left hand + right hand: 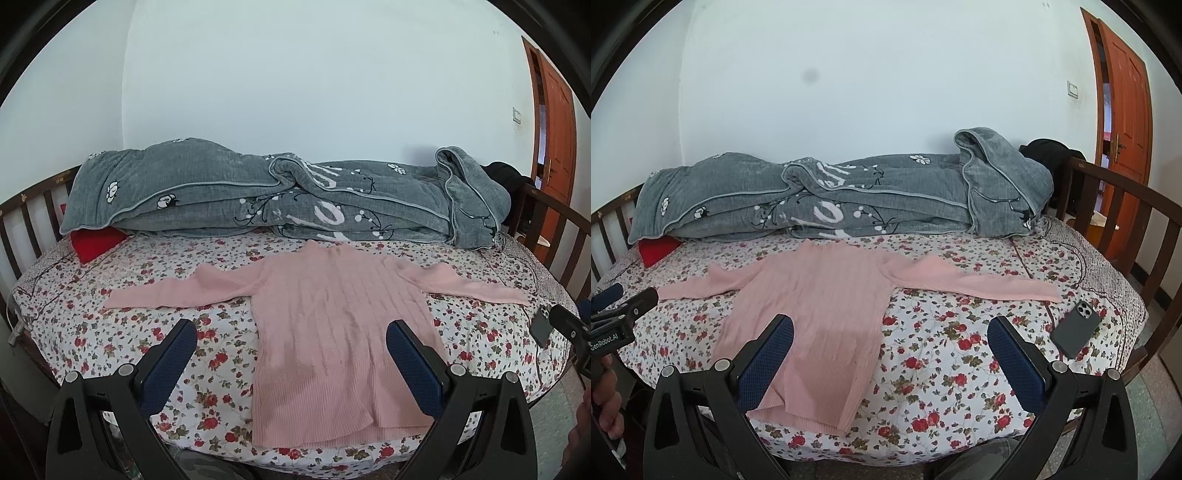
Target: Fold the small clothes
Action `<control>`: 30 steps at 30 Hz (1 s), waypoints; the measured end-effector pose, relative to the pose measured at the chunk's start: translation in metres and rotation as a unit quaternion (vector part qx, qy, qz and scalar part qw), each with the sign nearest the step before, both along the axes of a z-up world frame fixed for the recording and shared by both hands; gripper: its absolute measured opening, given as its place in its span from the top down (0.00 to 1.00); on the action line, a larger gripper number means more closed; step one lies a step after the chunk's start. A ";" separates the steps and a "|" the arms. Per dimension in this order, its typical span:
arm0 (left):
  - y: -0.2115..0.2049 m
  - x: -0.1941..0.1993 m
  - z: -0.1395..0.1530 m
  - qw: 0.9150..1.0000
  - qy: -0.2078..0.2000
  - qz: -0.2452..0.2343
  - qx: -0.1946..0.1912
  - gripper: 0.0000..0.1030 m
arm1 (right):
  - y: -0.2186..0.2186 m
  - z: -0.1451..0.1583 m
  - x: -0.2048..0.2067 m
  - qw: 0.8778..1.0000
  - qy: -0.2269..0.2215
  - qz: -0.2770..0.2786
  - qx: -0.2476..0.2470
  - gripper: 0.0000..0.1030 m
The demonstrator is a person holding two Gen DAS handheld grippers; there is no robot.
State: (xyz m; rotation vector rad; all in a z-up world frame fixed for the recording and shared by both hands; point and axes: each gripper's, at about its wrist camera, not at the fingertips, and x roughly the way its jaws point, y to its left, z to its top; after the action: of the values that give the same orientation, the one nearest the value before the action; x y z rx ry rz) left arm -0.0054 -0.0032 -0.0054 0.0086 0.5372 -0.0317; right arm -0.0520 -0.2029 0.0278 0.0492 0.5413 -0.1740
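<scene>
We see one garment, a pink ribbed-knit sweater [332, 332] with long sleeves and a raised collar. It lies flat and fully unfolded on the floral bedsheet [122, 332], front or back we cannot tell. Its collar points toward the far side of the bed and its hem lies close to the bed's near edge. Vertical cable-like ribs run down the body. Both sleeves are spread straight out sideways, one toward the bed's left edge, the other toward its right edge, each lying flat on the sheet. In the right wrist view the sweater [820, 317] sits left of the bed's middle, its hem corner slightly rumpled.
</scene>
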 end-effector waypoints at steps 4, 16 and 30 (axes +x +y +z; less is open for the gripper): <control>0.001 0.001 -0.002 1.000 -0.003 0.000 -0.004 0.00 | 0.000 0.002 -0.002 1.000 -0.011 0.002 0.005 0.00; 0.027 0.023 -0.043 0.999 0.036 -0.004 -0.035 0.02 | 0.012 -0.015 0.014 0.999 -0.016 -0.013 -0.032 0.00; 0.150 0.098 -0.157 0.986 0.114 0.065 -0.105 0.08 | 0.026 -0.105 0.103 0.998 0.054 0.037 -0.005 0.03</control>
State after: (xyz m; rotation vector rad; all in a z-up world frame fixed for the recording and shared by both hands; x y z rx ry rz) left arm 0.0925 0.1465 -0.1625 -0.2388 0.7612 0.0398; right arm 0.0508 -0.1771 -0.0773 0.0101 0.6482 -0.1079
